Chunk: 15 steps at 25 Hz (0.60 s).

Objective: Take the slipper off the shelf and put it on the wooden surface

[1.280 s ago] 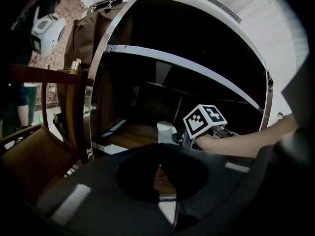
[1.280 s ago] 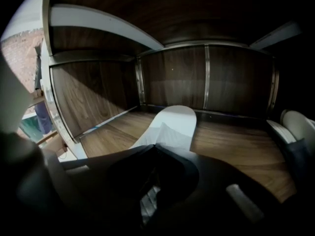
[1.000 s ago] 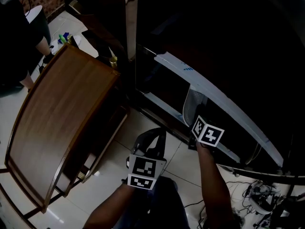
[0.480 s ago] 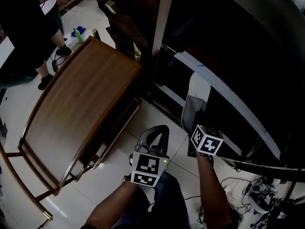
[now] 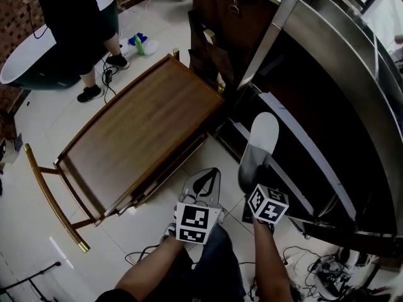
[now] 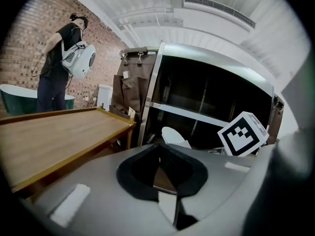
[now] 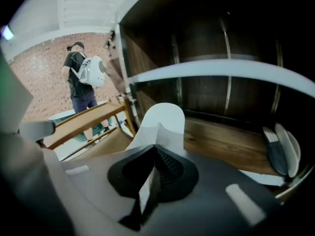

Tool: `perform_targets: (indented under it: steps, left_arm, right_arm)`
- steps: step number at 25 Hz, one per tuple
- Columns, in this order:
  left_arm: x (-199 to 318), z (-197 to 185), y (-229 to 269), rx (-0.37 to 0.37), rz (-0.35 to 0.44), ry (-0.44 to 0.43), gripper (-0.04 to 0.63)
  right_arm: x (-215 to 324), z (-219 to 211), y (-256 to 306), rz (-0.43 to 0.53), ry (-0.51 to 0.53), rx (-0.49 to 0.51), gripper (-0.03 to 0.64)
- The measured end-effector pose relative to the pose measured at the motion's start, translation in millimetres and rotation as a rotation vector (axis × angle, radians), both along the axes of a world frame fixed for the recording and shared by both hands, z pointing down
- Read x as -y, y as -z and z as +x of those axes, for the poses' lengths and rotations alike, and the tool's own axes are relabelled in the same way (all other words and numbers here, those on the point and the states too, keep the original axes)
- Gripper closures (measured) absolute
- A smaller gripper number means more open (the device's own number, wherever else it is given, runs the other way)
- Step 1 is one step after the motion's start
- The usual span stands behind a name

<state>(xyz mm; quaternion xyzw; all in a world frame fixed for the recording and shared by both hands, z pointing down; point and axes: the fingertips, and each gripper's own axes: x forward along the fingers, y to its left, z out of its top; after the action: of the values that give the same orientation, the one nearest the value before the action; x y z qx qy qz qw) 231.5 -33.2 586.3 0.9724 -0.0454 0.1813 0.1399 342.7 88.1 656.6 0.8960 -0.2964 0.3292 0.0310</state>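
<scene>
**A:** Where is the slipper [image 5: 263, 137] sitting right now?

**B:** It isn't sitting on anything. The right claw [image 7: 153, 161] is clamping it by the heel end, jaws pressing together on the white fabric. In the head view it is hanging in the air at centre right, in front of the dark shelf [image 7: 221, 141] and over the floor tiles.

**A:** And which way is it pointing?

**B:** Its long axis is running straight on from the claw, with the toe aiming toward the top of the frame and the sole facing the camera.

**A:** So where is the wooden surface [image 5: 135, 134] lying from there?

**B:** Off to the left and a little higher in the frame, well apart from the slipper. I'm judging that the coming move is going to be a sideways carry to the left.

**A:** What is the left claw [image 6: 161, 166] doing?

**B:** It is hovering at lower centre, jaws meeting at the tips with nothing between them. It is nearer the surface, but the right one is carrying the load.
</scene>
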Motion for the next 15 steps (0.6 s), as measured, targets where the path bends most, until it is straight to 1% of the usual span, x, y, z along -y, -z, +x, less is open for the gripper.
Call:
perform_targets:
  steps: [3,5,7,10,13,15]
  left_arm:
    - [9.9,-11.6,24.1,-0.018,0.006,0.042,0.589]
    - [18.8,-23.0,36.7,-0.017,0.017,0.079,0.589]
    - [29.8,-36.3,49.4,-0.013,0.033,0.135,0.589]
    - [42.9,-55.7,67.2,-0.011,0.046,0.248,0.591]
    - [48.1,-65.6,81.4,-0.001,0.079,0.304,0.590]
    - [49.2,-74.9,84.2,0.015,0.085,0.339,0.590]
  right_arm:
    - [10.2,-17.1,28.8,0.009,0.048,-0.028,0.612]
    - [17.9,-33.2,40.9,0.011,0.088,-0.035,0.612]
    - [26.1,-51.3,52.5,0.030,0.124,-0.023,0.612]
    - [40.6,-72.5,69.7,0.054,0.205,-0.007,0.611]
    - [61.1,-81.4,87.5,0.074,0.278,0.012,0.611]
    - [73.9,-90.0,97.9,0.085,0.330,0.024,0.612]
